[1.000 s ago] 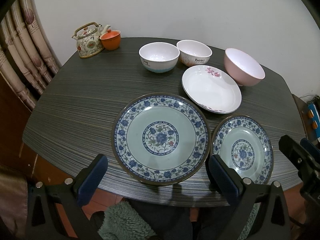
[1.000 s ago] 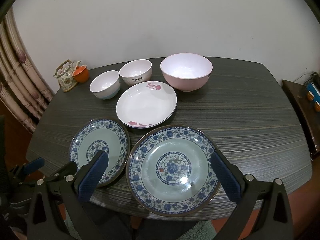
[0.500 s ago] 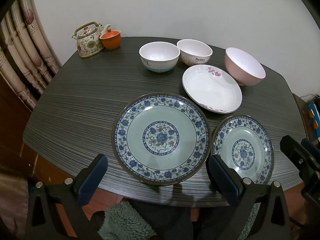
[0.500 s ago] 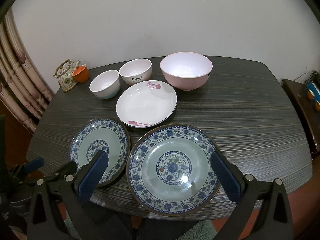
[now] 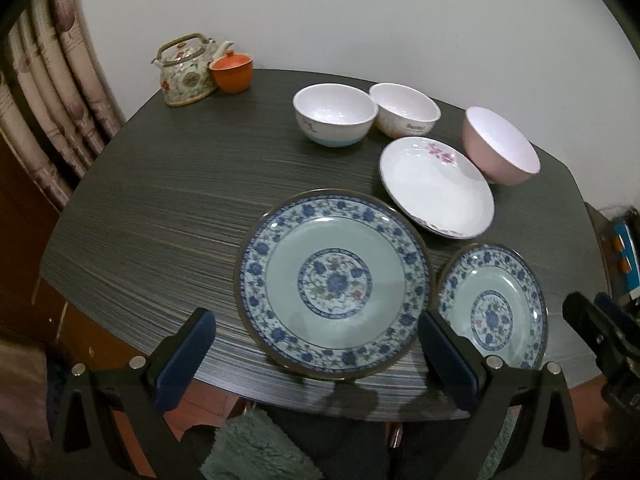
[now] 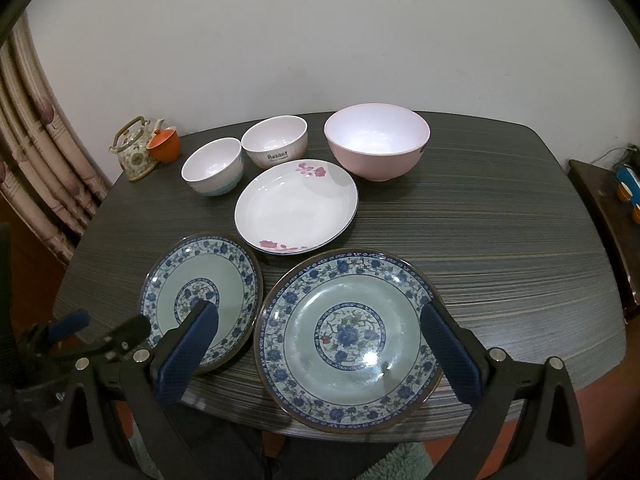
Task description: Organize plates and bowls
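Crockery, unsorted, on dark surface point(image 6: 500, 240): large blue plate point(image 6: 348, 338) at 6 o'clock, small blue plate point(image 6: 200, 292) touching it, white plate point(image 6: 296, 204) centre, bowls point(image 6: 376, 146) at 12. Both grippers point(image 6: 316, 344) wide-fingered, empty, hovering. Advised: pinch small plate's rim, stack on large.

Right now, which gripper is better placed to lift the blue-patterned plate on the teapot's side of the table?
Left. The left gripper, open, has that left blue plate centred just beyond its fingers; the right gripper, also open, faces the other blue plate.
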{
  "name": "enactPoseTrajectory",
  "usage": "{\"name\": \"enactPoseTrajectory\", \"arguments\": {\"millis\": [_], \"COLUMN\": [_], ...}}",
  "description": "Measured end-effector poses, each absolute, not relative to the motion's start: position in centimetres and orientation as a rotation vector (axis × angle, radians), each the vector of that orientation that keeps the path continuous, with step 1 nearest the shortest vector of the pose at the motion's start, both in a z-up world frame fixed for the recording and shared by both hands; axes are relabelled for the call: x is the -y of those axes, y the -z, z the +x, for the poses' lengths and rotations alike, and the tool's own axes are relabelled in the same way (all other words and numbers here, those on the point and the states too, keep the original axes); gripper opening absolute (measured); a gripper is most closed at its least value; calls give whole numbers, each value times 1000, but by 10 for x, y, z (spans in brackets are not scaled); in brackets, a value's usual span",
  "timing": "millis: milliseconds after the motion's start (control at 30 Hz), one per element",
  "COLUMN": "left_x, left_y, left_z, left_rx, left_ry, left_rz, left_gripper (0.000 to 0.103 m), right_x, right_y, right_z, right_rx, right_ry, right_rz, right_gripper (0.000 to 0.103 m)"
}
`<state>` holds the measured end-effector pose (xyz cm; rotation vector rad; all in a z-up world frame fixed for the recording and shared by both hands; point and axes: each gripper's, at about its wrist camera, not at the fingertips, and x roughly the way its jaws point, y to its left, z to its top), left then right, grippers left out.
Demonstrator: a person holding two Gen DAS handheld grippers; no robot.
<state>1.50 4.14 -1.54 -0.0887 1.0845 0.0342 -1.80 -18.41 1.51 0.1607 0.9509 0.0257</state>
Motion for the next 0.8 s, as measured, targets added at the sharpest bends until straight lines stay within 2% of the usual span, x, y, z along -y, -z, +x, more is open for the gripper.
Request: {"name": "enactPoseTrajectory", "arguments": {"millis": [167, 333, 600, 800], "left_x": [-62, -85, -122, -139], "left_y": [22, 32, 51, 63], "left_z": [24, 35, 52, 62], "left_rx": [-1103, -1141, -1217, -1251], "left_ry": [-39, -22, 54, 106], "left_rz": [-129, -194, -376, -492], "left_gripper": [103, 103, 103, 93], "right_x": [182, 182, 177, 168], "right_y": [-10, 1, 18, 32], "right_z": [-13, -4, 18, 40], "right_rx": [-968, -1011, -1078, -1135], "right_ry": [-66, -128, -224, -299], "right_rz": [174, 210, 253, 283], "right_gripper": [95, 87, 85, 81]}}
